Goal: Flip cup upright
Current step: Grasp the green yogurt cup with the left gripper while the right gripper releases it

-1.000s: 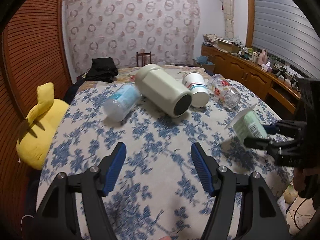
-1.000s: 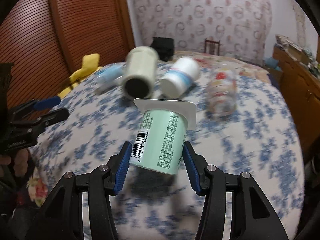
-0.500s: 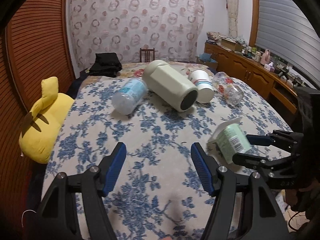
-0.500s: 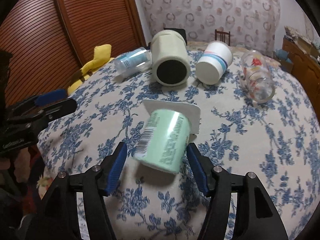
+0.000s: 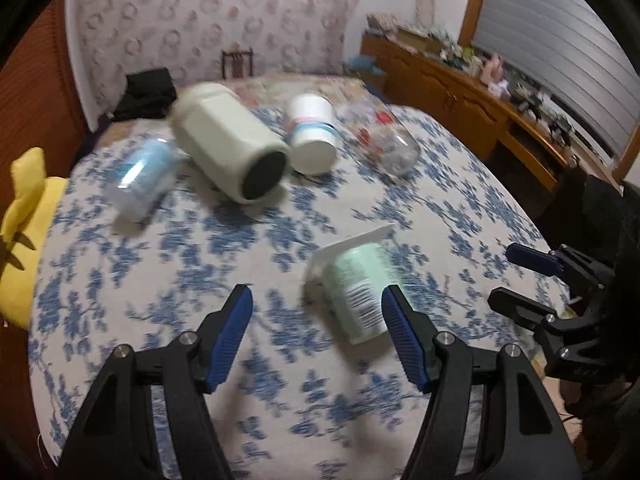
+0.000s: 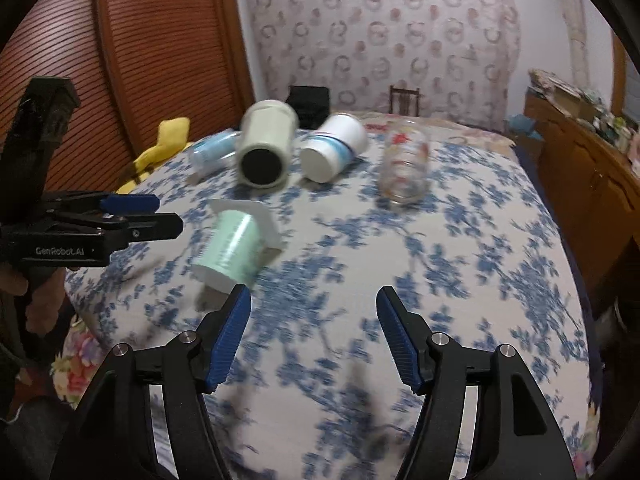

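On the bed (image 5: 180, 280), near its front edge, the green cup (image 5: 358, 286) lay on its side with its square white rim pointing toward the far wall and its base toward me. Neither gripper held it. My left gripper (image 5: 316, 336) had its fingers spread wide, with the cup just beside the right-hand finger, partly inside the gap. My right gripper (image 6: 312, 332) was spread wide too and empty, the cup lying off to its left, near the left-hand finger.

I judged the task to be at the re-grasp step: the cup was free on the blue-flowered cover and not yet upright. The other cups, a cream jar (image 5: 232, 148), a white cup (image 5: 312, 136), a glass (image 5: 386, 142) and a blue cup (image 5: 142, 182), lay on their sides farther back, well apart from it.

Next, I reckoned, one gripper needed to centre on the cup's body, pinch across it, then tip the rim upward. The soft bed could let it topple.
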`<move>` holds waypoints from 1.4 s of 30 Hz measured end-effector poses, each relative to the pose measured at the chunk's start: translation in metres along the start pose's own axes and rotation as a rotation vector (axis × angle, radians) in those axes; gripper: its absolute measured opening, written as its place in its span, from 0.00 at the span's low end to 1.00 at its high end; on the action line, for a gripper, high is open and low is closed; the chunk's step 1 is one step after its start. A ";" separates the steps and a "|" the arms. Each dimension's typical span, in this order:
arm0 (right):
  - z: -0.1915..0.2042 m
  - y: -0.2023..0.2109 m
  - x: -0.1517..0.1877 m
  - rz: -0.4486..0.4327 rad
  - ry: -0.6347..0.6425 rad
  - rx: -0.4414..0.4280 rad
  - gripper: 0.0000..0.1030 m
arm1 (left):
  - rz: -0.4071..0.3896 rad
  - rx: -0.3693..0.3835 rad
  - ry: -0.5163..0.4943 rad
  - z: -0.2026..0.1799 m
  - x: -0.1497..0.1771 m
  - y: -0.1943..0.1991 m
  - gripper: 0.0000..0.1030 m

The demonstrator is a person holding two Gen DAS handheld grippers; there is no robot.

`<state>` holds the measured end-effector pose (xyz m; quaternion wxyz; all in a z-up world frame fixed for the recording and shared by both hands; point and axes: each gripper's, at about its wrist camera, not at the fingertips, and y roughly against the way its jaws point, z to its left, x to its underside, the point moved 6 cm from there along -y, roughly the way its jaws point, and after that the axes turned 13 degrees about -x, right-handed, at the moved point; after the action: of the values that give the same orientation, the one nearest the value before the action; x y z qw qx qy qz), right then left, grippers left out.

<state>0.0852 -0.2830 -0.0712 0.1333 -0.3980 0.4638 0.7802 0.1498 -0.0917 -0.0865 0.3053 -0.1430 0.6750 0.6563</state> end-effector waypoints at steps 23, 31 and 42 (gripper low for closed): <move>-0.024 0.009 0.008 -0.039 -0.060 0.000 0.66 | 0.301 0.047 0.006 -0.029 -0.025 -0.059 0.47; -0.033 0.003 0.012 -0.032 -0.095 0.006 0.66 | 0.063 0.032 -0.037 -0.032 -0.048 -0.054 0.47; -0.029 -0.003 0.020 -0.010 -0.090 0.019 0.66 | -0.117 0.007 -0.020 -0.040 -0.060 -0.064 0.45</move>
<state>0.0881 -0.3088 -0.0954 0.1615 -0.3636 0.4629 0.7921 0.2252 -0.1498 -0.1039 0.3504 -0.1745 0.6646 0.6365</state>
